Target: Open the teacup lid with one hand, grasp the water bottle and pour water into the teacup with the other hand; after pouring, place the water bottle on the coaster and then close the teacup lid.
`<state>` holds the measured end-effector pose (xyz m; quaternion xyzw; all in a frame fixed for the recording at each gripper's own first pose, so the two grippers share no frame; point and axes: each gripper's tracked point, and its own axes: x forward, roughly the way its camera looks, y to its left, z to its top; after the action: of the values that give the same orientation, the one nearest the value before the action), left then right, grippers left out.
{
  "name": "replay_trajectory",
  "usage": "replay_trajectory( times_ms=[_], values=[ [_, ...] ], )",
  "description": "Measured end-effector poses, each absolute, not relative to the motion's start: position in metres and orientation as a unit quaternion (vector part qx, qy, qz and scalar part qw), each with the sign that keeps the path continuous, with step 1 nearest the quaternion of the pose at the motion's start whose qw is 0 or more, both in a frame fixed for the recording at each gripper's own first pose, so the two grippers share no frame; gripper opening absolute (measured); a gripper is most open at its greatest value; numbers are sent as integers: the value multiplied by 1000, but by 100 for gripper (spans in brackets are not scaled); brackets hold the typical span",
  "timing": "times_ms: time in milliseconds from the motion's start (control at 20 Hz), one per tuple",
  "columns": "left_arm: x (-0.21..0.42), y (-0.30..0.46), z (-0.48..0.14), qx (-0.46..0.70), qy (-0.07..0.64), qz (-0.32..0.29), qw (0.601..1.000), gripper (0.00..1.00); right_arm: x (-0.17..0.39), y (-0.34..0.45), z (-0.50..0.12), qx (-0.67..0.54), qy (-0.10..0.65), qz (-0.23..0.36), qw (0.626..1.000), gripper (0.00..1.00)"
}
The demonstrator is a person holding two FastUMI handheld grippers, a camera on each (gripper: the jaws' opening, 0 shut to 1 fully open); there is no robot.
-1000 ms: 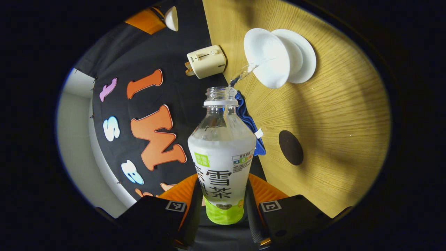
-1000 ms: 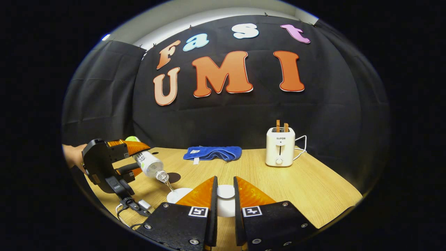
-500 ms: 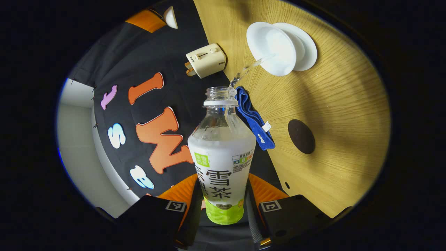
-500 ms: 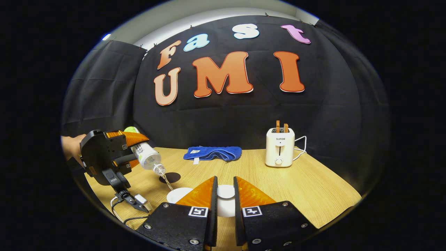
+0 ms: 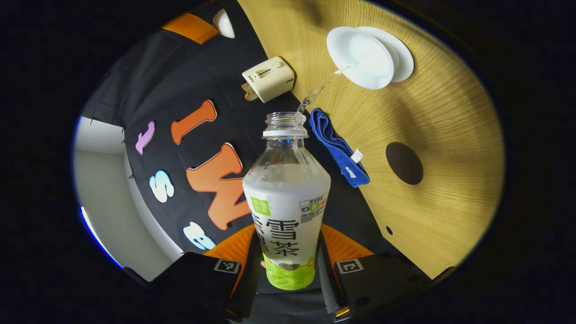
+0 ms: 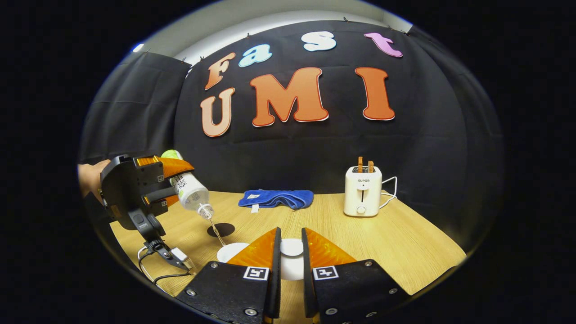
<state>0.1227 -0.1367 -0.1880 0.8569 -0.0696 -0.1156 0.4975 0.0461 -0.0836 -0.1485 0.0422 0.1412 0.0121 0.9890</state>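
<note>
Water bottle (image 5: 286,211) is clamped between both fingers of my left gripper (image 5: 288,270), tilted neck-down above the bench (image 5: 432,135), with its cap off. A thin stream of water (image 5: 321,85) leaves the neck and lands in the open teacup (image 5: 371,60), which stands on its white saucer (image 5: 402,54). In the right gripper view, the same bottle (image 6: 191,193) hangs up and to the left of the teacup (image 6: 230,252), and the stream runs down between them.

My right gripper (image 6: 290,252) grasps the white teacup lid (image 6: 291,247), both fingers pressed on its knob. The lid is held just beside the teacup and clear of its mouth.

The dark round coaster (image 5: 404,163) lies on the bench near the teacup, on the side toward the folded blue towel (image 5: 337,146). A toaster (image 6: 362,191) stands at the back of the bench, well apart from the teacup.

Step in hand: pouring, as I judge it. The lid is off; the bottle is not yet on the coaster.

Next move, as I judge it:
1. Tip the bottle upright to cut the stream before the teacup overfills.
2. Carry the bottle to the coaster and set it down centred.
3. Lower the lid squarely onto the teacup.

Risk: the stream is thin and the drop long, so a small wrist drift may spill water onto the saucer.
</note>
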Motion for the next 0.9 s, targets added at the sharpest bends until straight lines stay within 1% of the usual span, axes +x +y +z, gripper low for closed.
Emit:
replay_trajectory(
  times_ms=[650, 900],
  values=[
    [123, -161, -191, 881, -103, -127, 444, 63, 45, -85, -151, 39, 146, 16, 988, 21],
    [121, -163, -194, 884, -108, -131, 435, 63, 44, -82, -154, 39, 149, 21, 988, 21]
  ],
)
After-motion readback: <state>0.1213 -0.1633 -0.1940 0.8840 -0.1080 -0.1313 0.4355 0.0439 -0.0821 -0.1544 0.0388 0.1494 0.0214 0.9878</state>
